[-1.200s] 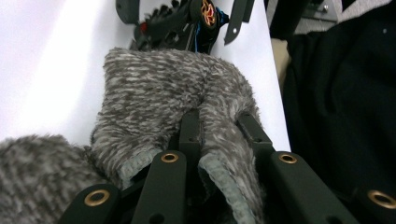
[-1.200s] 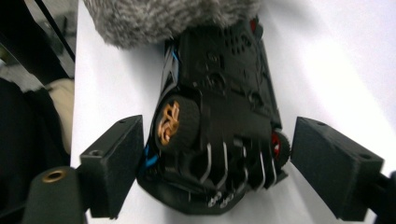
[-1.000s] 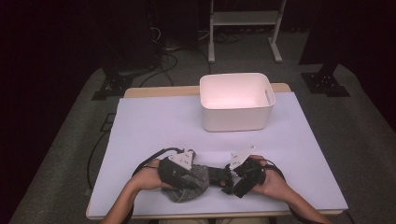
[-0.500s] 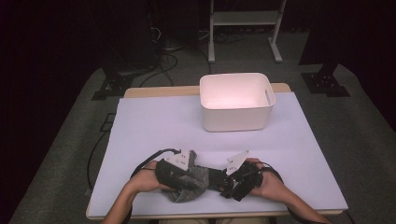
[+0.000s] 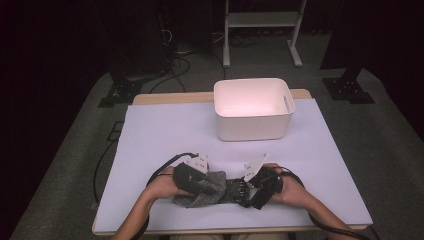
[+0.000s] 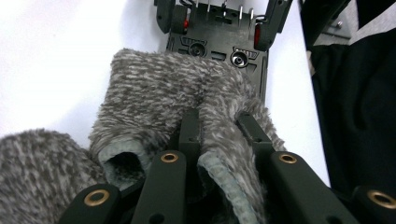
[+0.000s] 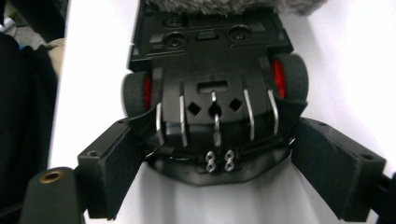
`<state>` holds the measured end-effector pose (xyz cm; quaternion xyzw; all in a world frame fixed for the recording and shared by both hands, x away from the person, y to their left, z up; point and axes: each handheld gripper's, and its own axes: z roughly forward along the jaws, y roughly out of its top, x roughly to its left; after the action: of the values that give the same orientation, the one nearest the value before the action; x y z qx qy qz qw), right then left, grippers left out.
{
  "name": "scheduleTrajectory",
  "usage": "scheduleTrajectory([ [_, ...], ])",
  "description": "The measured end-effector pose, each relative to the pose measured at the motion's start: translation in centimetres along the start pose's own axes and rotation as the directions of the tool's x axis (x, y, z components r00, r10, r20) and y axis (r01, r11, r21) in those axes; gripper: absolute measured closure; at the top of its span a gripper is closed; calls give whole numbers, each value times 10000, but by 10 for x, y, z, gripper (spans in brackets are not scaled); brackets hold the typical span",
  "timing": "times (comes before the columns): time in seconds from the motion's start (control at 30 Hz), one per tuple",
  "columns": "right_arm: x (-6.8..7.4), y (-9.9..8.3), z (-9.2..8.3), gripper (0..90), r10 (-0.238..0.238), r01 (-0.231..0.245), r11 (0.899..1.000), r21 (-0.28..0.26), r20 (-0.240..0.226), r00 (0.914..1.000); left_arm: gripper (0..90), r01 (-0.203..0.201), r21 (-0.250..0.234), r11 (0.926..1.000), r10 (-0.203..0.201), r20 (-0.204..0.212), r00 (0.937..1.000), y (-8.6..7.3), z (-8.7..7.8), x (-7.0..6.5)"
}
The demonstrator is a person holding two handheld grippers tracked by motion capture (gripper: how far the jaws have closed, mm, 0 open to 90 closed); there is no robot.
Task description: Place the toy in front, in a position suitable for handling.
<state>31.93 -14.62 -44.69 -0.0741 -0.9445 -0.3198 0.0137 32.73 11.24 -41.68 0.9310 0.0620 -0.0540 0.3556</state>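
The left gripper (image 6: 219, 154) has its jaws clamped on a fold of the fuzzy grey sock (image 6: 163, 98), whose open cuff sits just left of the jaws. Beyond them the sock covers one end of a black toy car (image 6: 219, 28) (upside down, red-hubbed wheels showing). The right gripper (image 7: 210, 163) has its jaws closed on the car's other end, a pad on each side, at the table's (image 5: 150, 130) near edge.

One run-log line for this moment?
left gripper: shut on grey sock | right gripper: holds black toy car | sock partly over car | white bin: beyond
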Motion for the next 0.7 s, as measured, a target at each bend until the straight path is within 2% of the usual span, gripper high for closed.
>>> scheduleTrajectory([
  [0.1,2,1,-5,153,-4,3,9999,-153,-67,10000,749,66,-97,9999,-65,76,9999,0,1,-1],
  [0.2,3,5,-3,151,-46,46,9996,-289,-5,10000,749,-92,-107,9999,94,157,9998,4,4,-3],
  [0.37,5,11,6,190,-246,255,9991,-338,254,9994,748,-484,2,9988,484,342,9982,21,13,-6],
  [0.43,5,9,6,194,-143,155,9987,-491,239,9996,748,-588,-5,9983,588,445,9973,27,18,-6],
  [0.7,7,5,9,205,-84,95,9992,-392,277,9996,747,-1127,204,9934,1113,618,9919,53,38,-8],
])
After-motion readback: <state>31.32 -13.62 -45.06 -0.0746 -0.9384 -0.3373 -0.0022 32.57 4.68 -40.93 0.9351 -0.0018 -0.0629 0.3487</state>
